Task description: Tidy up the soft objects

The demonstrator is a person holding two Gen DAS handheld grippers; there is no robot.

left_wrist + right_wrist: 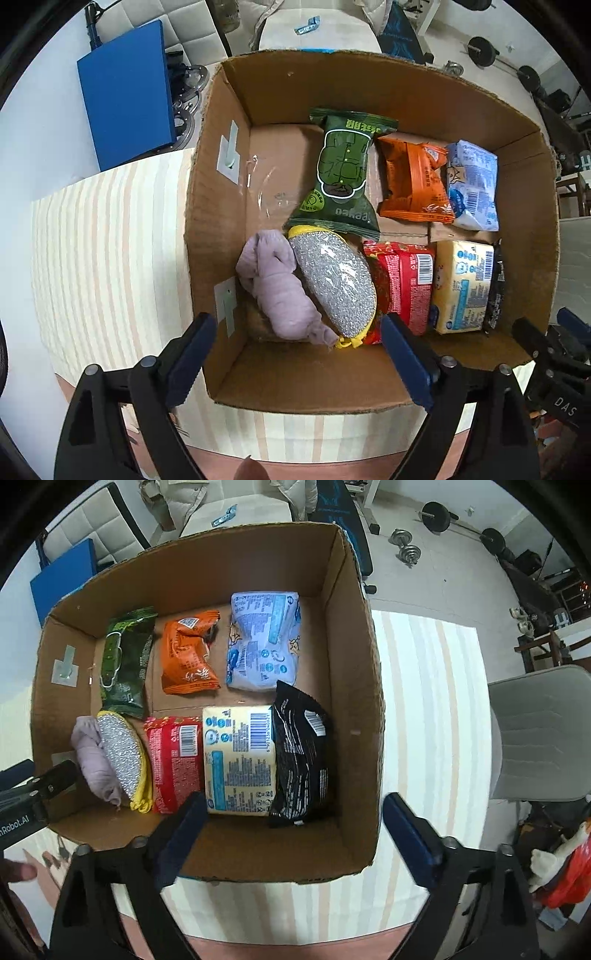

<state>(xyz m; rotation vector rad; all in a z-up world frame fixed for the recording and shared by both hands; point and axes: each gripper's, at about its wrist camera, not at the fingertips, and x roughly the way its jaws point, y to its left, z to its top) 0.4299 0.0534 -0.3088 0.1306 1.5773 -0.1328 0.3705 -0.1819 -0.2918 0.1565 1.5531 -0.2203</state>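
Note:
An open cardboard box [221, 177] [354, 686] holds soft items. Back row: green packet [343, 166] [125, 661], orange packet [413, 181] [190, 653], light blue pack [472, 184] [264, 638]. Front row: lilac cloth [280, 288] [92, 760], silver-and-yellow scouring pad [336, 284] [123, 753], red packet [402, 284] [177, 764], yellow pack [461, 284] [240, 760], black packet [495, 291] [301, 753]. My left gripper [299, 362] is open and empty above the box's near left corner. My right gripper [291, 838] is open and empty above the box's near right corner.
The box stands on a striped cloth [110, 258] [424, 701]. A blue board [125, 92] leans at the back left. A grey chair [539, 734] stands to the right. Dumbbells [406, 546] lie on the floor behind.

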